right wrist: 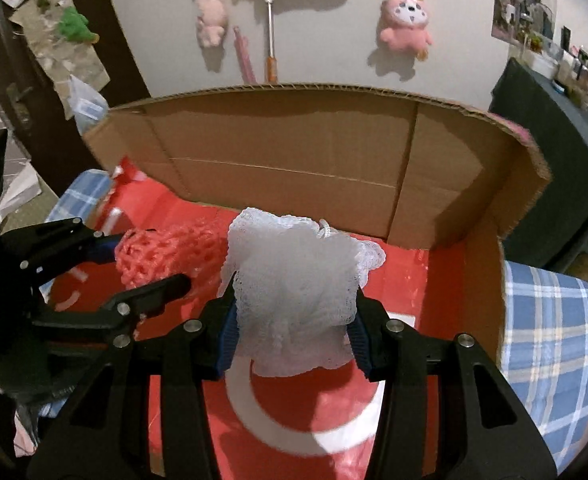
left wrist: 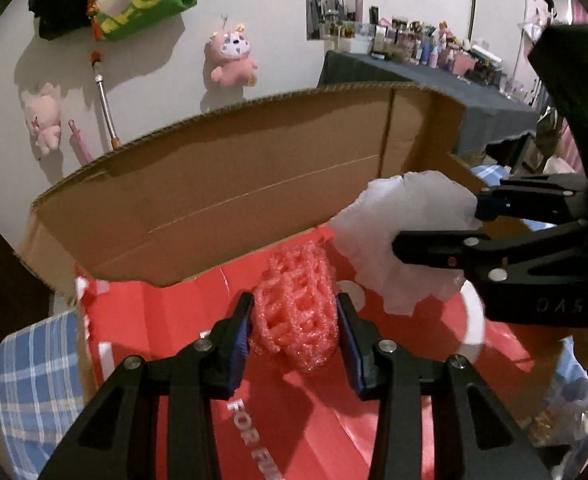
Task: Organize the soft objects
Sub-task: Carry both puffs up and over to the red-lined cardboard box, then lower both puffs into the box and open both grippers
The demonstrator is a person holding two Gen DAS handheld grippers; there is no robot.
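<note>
My left gripper [left wrist: 294, 320] is shut on a pink foam net sleeve [left wrist: 294, 308] and holds it over the red-lined bottom of an open cardboard box [left wrist: 214, 184]. My right gripper [right wrist: 294, 312] is shut on a white mesh bath pouf [right wrist: 294, 280], also inside the box [right wrist: 294, 160]. In the left wrist view the right gripper [left wrist: 437, 228] comes in from the right with the pouf [left wrist: 405, 232]. In the right wrist view the left gripper [right wrist: 146, 264] and pink sleeve [right wrist: 166, 256] sit at the left.
The box floor is a red sheet [right wrist: 405, 276] with white print. A blue plaid cloth [right wrist: 549, 340] lies under the box on both sides. Pink plush toys [right wrist: 403, 24] hang on the wall behind. A dark table [left wrist: 433, 76] with bottles stands at the right.
</note>
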